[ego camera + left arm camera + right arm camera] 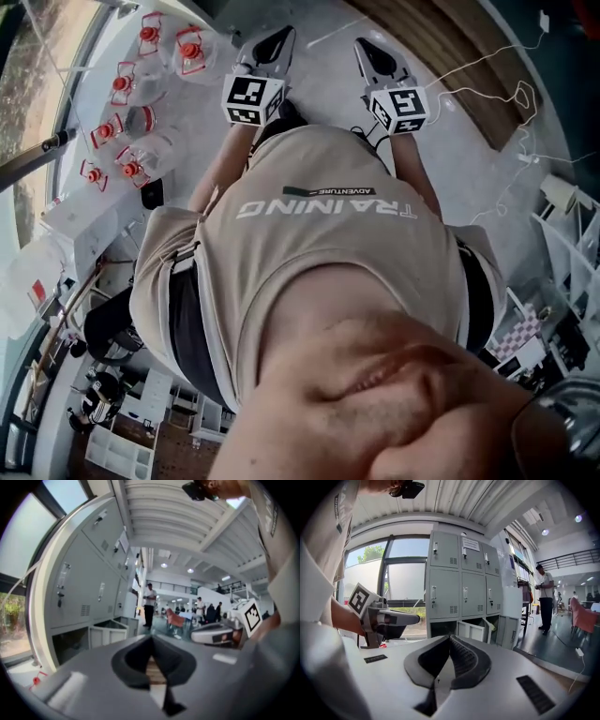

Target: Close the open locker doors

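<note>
Though distant, person (544, 597) near lockers (461, 581).

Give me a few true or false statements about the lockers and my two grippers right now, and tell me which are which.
1. The left gripper and the right gripper both have their jaws together with nothing between them. True.
2. Every door on the lockers is closed. False: the upper two rows are shut, but in the bottom row at least one open door swings outward.
3. The right gripper is pressing on a locker door. False: it is held apart from the lockers and touches none of them.
4. A person stands in the aisle to the right of the lockers in the right gripper view. True.
</note>
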`<state>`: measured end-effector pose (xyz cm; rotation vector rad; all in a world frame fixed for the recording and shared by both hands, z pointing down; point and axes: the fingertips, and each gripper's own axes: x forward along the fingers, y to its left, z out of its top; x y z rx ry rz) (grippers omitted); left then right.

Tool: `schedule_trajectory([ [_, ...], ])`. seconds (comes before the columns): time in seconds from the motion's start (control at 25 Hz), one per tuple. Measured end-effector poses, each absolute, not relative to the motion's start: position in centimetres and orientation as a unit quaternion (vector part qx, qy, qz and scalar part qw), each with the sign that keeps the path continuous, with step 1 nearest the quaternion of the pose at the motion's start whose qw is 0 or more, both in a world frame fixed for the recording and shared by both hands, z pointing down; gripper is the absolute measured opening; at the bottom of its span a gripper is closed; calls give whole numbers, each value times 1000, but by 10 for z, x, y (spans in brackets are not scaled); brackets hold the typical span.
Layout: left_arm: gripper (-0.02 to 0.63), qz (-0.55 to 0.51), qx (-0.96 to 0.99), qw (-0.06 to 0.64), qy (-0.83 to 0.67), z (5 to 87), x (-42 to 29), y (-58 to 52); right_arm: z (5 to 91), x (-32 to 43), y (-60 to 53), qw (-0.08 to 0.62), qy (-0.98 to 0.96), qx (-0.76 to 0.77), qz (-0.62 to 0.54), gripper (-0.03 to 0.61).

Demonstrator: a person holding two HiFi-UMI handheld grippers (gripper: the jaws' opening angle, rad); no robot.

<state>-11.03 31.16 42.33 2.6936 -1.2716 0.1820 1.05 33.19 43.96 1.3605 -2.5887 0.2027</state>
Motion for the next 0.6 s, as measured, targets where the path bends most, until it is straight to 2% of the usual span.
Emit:
schedule_trajectory([
  [0.12,0,73,904,74,-415,430,-123,281,431,5,299,79,-867,486,74,14],
  [0.28,0,65,902,92,-417,432,-132,251,429,-2,271,81,-866,487,76,14],
  [0.6,0,79,917,112,-375,444,-90,229,451,1,235,82,-876,462,116,15],
])
